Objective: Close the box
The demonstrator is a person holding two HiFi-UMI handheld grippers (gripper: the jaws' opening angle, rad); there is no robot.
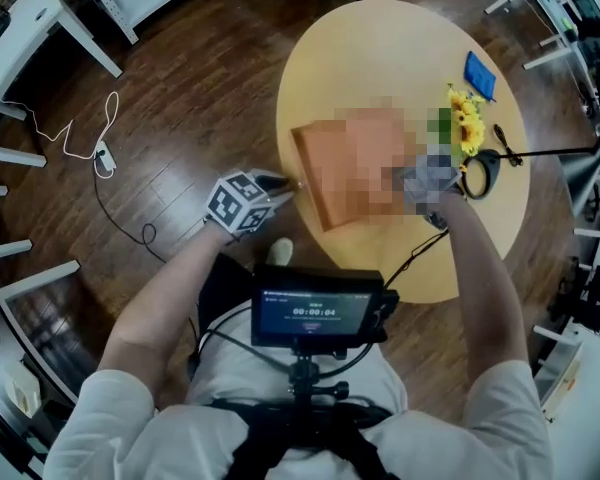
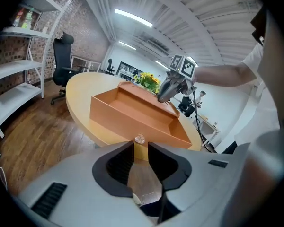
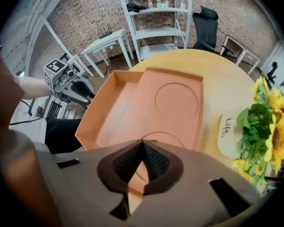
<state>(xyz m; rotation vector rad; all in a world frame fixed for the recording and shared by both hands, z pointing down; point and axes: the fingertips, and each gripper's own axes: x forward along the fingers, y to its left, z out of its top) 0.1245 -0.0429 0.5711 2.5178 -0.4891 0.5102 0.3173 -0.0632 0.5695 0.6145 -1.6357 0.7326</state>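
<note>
step: closing barely started, box wide open
left gripper: spread, empty
right gripper: pressed together by the lid
next: I'd flip that lid over

Box mostly mosaic-blurred, head view.

Before me a round wooden table carries sunflowers near a blue pad, with a black office chair and white shelves standing beyond it.
</note>
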